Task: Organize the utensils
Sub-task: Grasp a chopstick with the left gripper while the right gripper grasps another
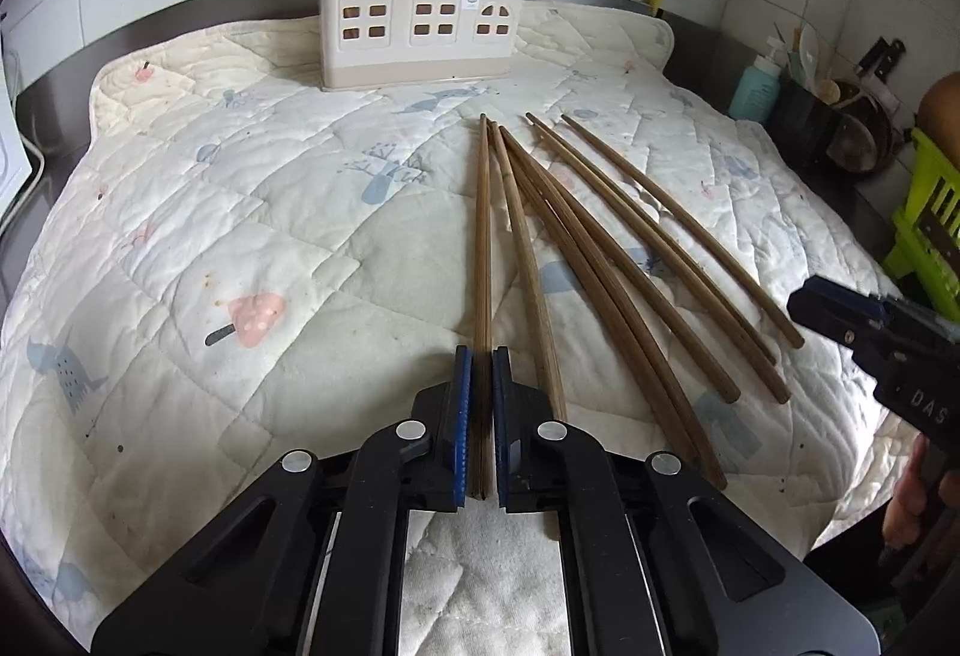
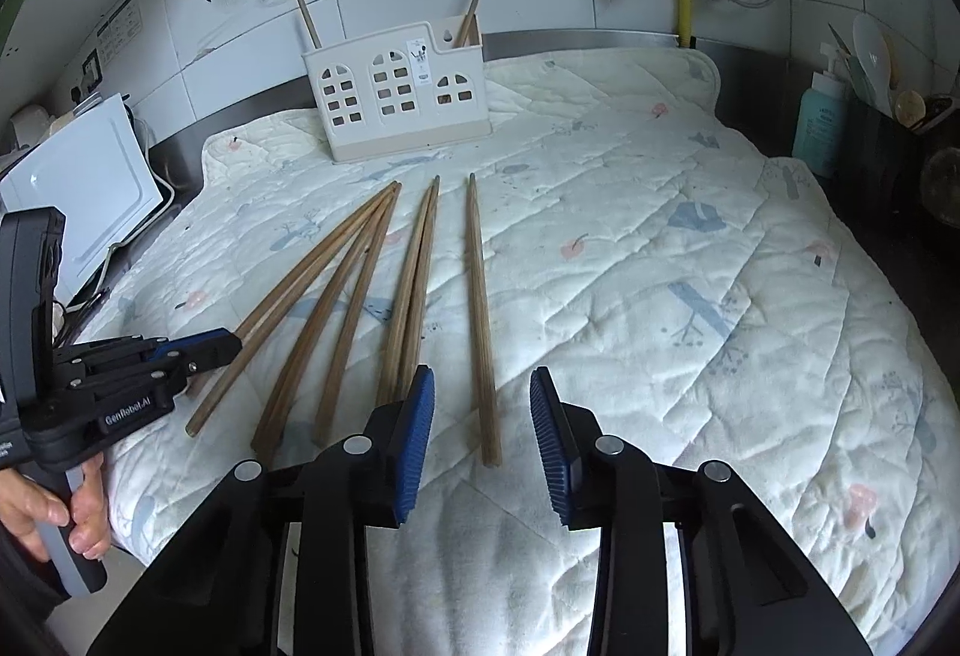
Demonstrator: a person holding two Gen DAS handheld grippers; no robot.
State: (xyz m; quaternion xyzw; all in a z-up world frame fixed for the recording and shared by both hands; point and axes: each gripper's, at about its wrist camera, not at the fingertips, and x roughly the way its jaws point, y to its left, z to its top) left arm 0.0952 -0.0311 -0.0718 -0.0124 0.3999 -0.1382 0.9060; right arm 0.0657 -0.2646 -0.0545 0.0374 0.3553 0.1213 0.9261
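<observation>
Pick-up step: your left tool [image 1: 482,356] is clamped on the leftmost chopstick [image 1: 482,236] lying on the quilted mat [image 1: 240,236], your right tool [image 2: 482,404] half-wide astride the rightmost chopstick [image 2: 480,308], unpinched; next, lift toward the holder [image 1: 414,26]

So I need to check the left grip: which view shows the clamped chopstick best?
The left wrist view: the left tool pinches the chopstick centrally. The right wrist view shows it at the edge, partly hidden.

left gripper body [image 2: 129,419]: white lettering "GenRobot.AI"
right gripper body [image 1: 927,407]: pale letters "DAS", cut off at the picture's edge
utensil holder sticker [image 2: 420,62]: small print, too small to read
teal bottle label [image 2: 819,125]: print, not legible
</observation>
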